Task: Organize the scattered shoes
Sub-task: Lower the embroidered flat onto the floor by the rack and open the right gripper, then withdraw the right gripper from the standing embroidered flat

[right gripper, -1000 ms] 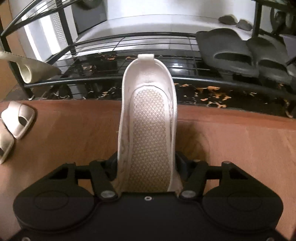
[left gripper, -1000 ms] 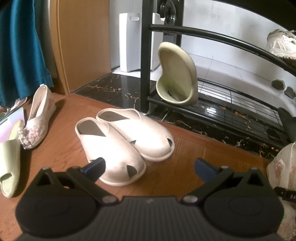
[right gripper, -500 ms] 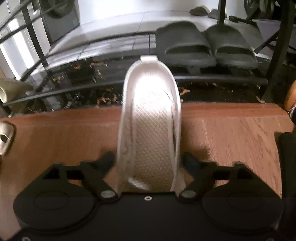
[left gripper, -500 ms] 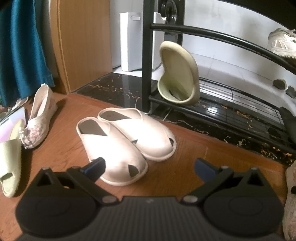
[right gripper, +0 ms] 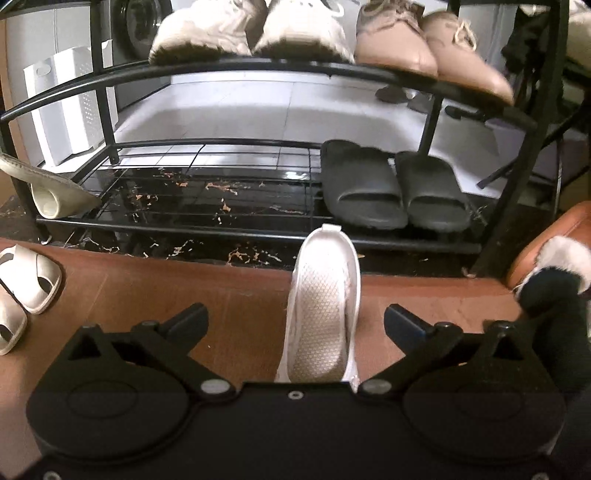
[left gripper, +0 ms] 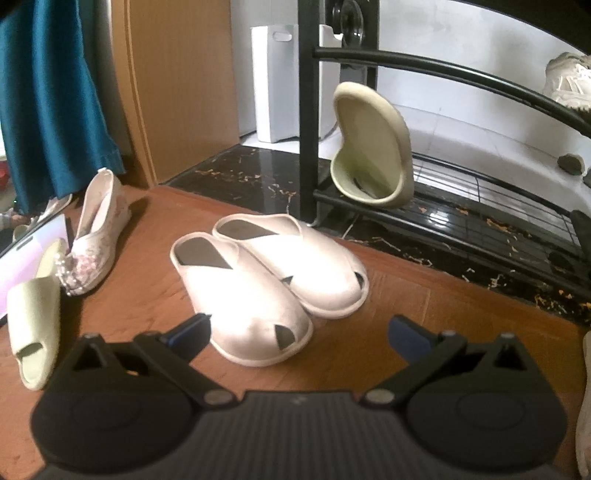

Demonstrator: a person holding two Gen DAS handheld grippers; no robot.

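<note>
A white flat shoe [right gripper: 325,306] lies on the wooden floor, its heel tab toward the black shoe rack [right gripper: 258,229]. My right gripper [right gripper: 295,314] hangs above it. Its jaws are opening, wide of the shoe's sides and not touching it. In the left wrist view my left gripper [left gripper: 299,328] stands open and empty, just short of a pair of white cross-strap slippers [left gripper: 266,273]. A beige slipper [left gripper: 369,147] leans upright on the rack's lower shelf. A floral flat [left gripper: 98,236] and a pale green slipper [left gripper: 33,317] lie far left.
Black slides [right gripper: 391,188] sit on the lower shelf; white sneakers [right gripper: 251,33] and tan shoes [right gripper: 424,48] on the upper one. A white bin [left gripper: 280,81], a wooden panel [left gripper: 177,81] and a teal curtain [left gripper: 51,99] stand behind. A dark fur-trimmed thing [right gripper: 554,288] lies at the right.
My right gripper's jaws have spread off the white shoe and the gripper has risen, so more of the rack shows. The shoe stays on the floor. The left gripper has kept still.
</note>
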